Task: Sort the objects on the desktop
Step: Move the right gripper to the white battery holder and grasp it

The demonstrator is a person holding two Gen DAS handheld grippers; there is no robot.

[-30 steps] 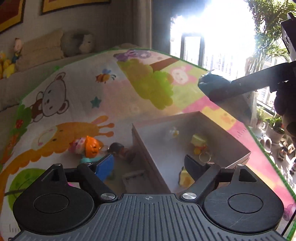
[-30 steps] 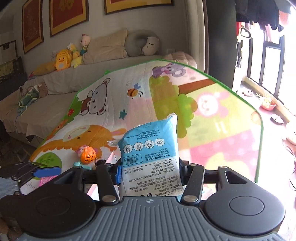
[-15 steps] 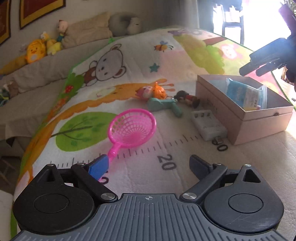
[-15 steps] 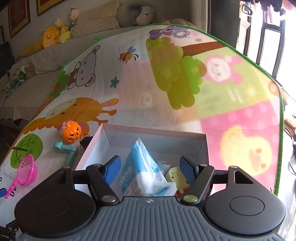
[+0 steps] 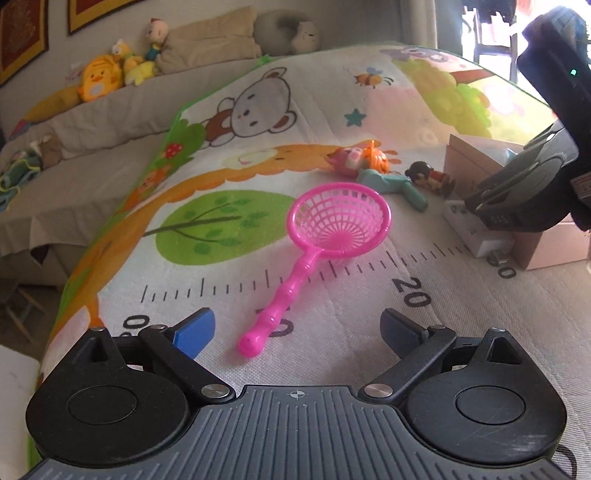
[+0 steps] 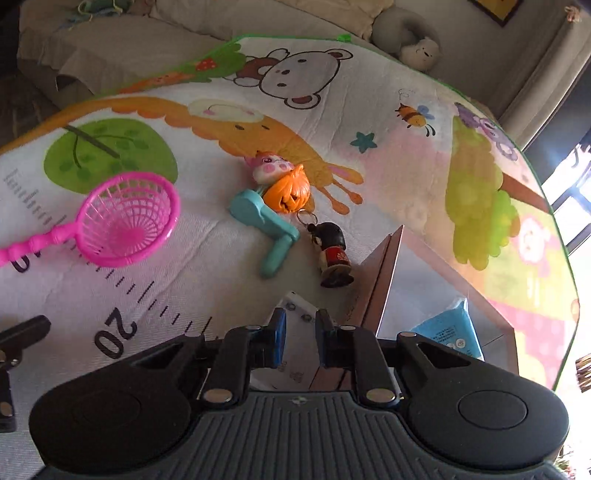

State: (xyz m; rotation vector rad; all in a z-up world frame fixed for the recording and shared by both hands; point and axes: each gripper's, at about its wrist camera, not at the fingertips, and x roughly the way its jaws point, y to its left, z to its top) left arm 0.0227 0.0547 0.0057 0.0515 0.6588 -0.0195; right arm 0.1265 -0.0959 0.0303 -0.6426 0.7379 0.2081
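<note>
A cartoon play mat (image 5: 258, 122) printed with a bear, a giraffe, a green tree and a ruler scale covers the surface. Behind it runs a beige sofa (image 5: 92, 147) carrying yellow plush toys (image 5: 99, 77), a tan pillow (image 5: 210, 40) and a grey neck pillow (image 5: 286, 31). Framed pictures (image 5: 22, 33) hang on the wall above.

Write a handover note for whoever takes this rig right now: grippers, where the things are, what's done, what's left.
Left gripper: open, empty, the pink net's handle between its fingers.
Right gripper: shut, empty, over the white charger beside the box.
Done: blue packet lies in the box.
Left on the mat: net, pumpkin toy, teal toy, doll keychain, charger.
</note>
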